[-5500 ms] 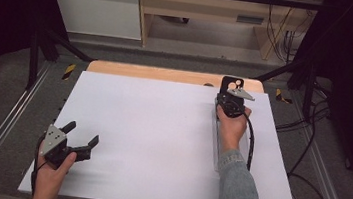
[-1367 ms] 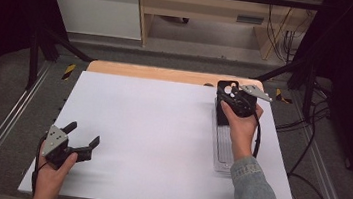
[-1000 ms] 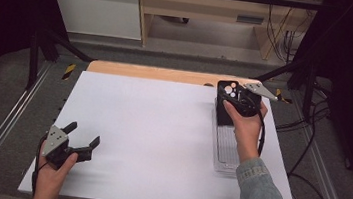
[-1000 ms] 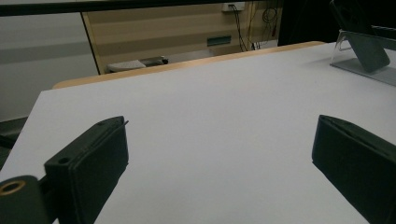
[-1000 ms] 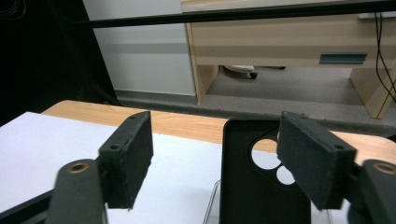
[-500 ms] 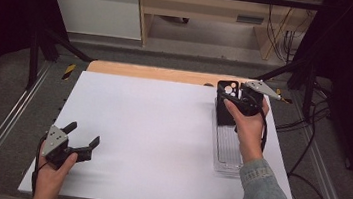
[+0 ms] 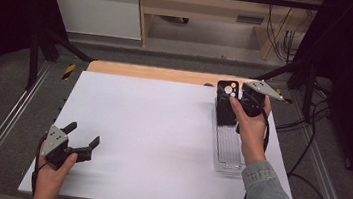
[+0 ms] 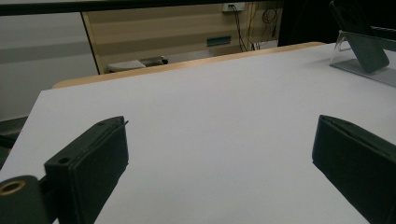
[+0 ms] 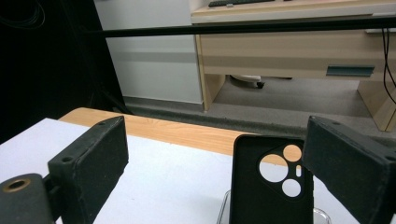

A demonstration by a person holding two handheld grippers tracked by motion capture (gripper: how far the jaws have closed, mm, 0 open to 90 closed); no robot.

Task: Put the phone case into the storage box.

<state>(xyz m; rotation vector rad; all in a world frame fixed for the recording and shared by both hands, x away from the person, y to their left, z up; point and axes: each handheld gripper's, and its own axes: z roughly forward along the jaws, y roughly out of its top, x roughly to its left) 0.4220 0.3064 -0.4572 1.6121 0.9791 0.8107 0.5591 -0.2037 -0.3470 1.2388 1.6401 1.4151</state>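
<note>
From the high view, the right gripper [image 7: 245,101] sits at the far right of the white table [image 7: 149,141], just beside a black phone case [image 7: 226,102] that stands propped at the far end of a clear tray [image 7: 229,151]. Compared with a few seconds back, the hand has swung rightwards and the case and tray now show uncovered; the left gripper [image 7: 81,139] has not stirred from the near left corner, jaws spread and holding nothing.

In the left gripper view the jaws stand wide over bare table, with the phone case [image 8: 366,44] leaning on its tray well apart at the upper right.

In the right gripper view the jaws are wide apart and the phone case [image 9: 271,186] stands upright ahead, overlapped by the right-hand jaw; I cannot tell whether they touch. The risk, I'd say, is that a sideways nudge from that jaw tips the case off its perch or skids the light tray, since nothing steadies either.
</note>
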